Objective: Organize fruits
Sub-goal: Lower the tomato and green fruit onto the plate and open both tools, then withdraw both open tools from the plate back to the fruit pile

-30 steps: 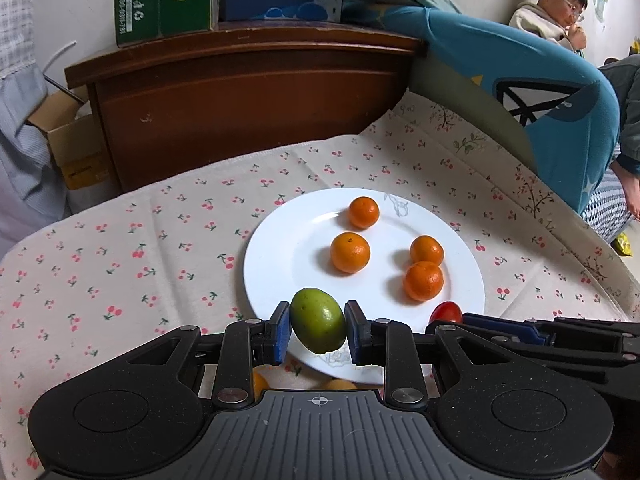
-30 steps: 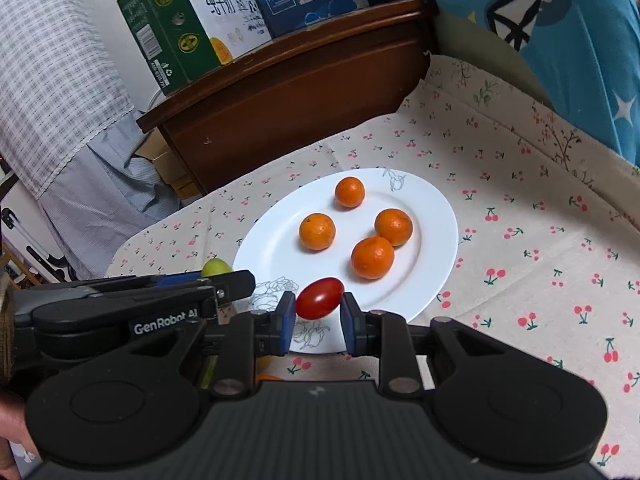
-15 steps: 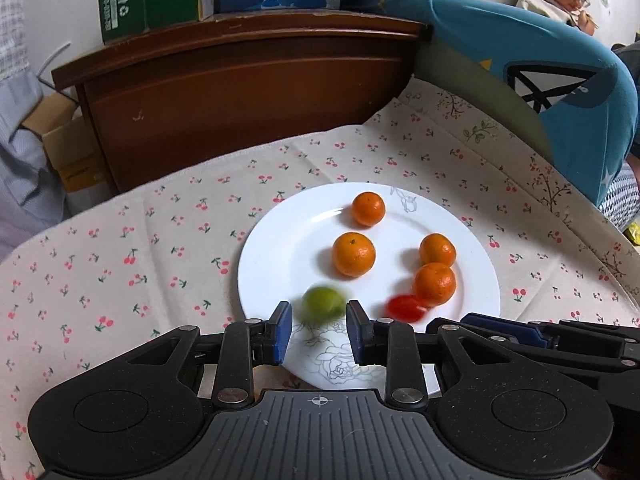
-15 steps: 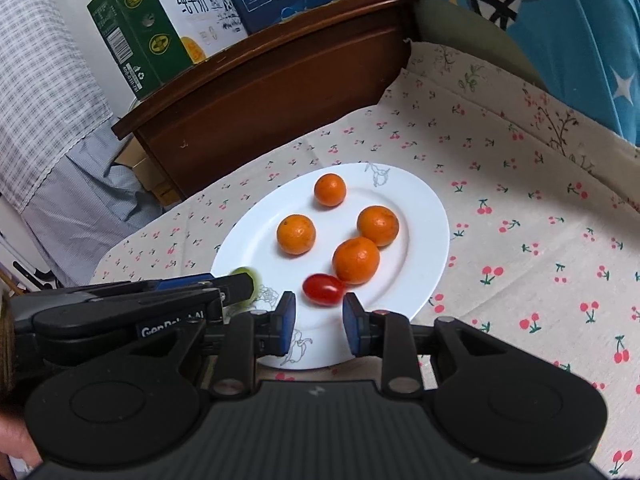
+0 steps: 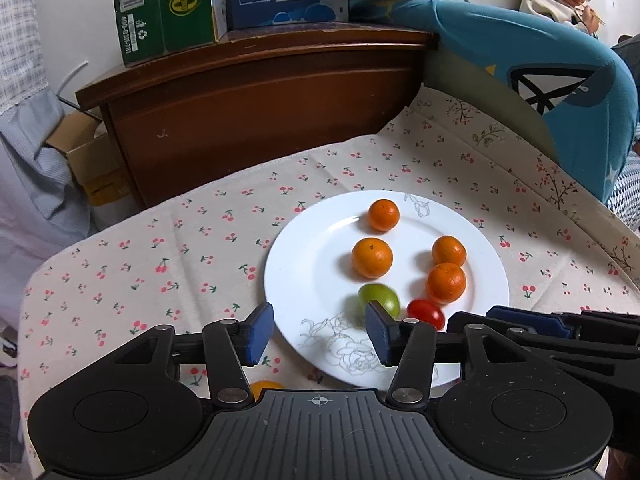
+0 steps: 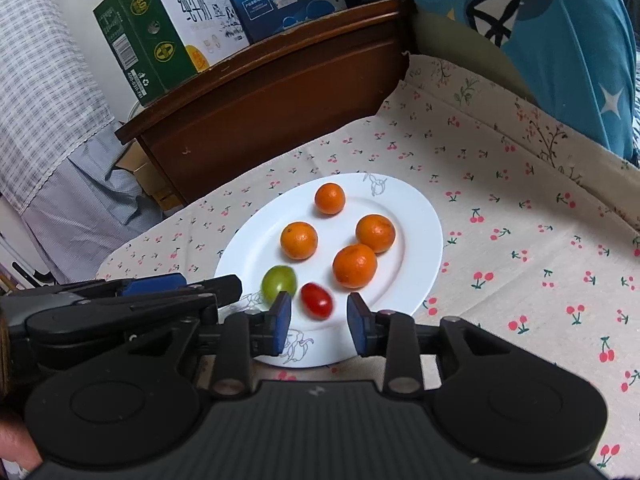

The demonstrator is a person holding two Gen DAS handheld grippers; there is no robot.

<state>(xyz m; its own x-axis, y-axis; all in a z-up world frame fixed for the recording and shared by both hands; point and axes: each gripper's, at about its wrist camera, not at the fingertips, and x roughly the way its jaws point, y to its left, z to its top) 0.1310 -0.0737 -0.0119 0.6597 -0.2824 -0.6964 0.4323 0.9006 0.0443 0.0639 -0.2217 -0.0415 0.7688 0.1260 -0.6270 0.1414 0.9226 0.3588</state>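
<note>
With both tongs spread wide and gripping nothing, six fruits sit on the plate (image 6: 424, 216), which rests on a cherry-print cloth (image 6: 520, 240) below a wooden headboard (image 6: 272, 108).

The left gripper (image 5: 318, 334) hangs over the plate's near-left rim, its jaws parted, its right pad just in front of the green fruit (image 5: 380, 298). The right gripper (image 6: 319, 322) hangs over the near rim with the tomato (image 6: 317, 300) lying loose just beyond the gap between its blue pads.

Four oranges fill the plate's middle and far side: one (image 6: 330, 198) nearest the headboard, one (image 6: 299, 240) left of centre, and two, (image 6: 375, 233) and (image 6: 355, 265), touching or nearly so at right. The green fruit and tomato lie side by side on the near part, close but apparently apart.

The risk lies there. Both small fruits are round, look slightly blurred and may not be settled; on glazed china either could roll toward the near rim and off onto the cloth. A pad drawn back carelessly could also nudge the green fruit.

The tomato is oblong, its long axis running from far-left to near-right across the plate. The green fruit is a shorter oval, lying roughly crosswise.

Another fruit (image 5: 266, 386), yellow-orange, peeks from under the left gripper, off the plate, apparently yet to be collected.
</note>
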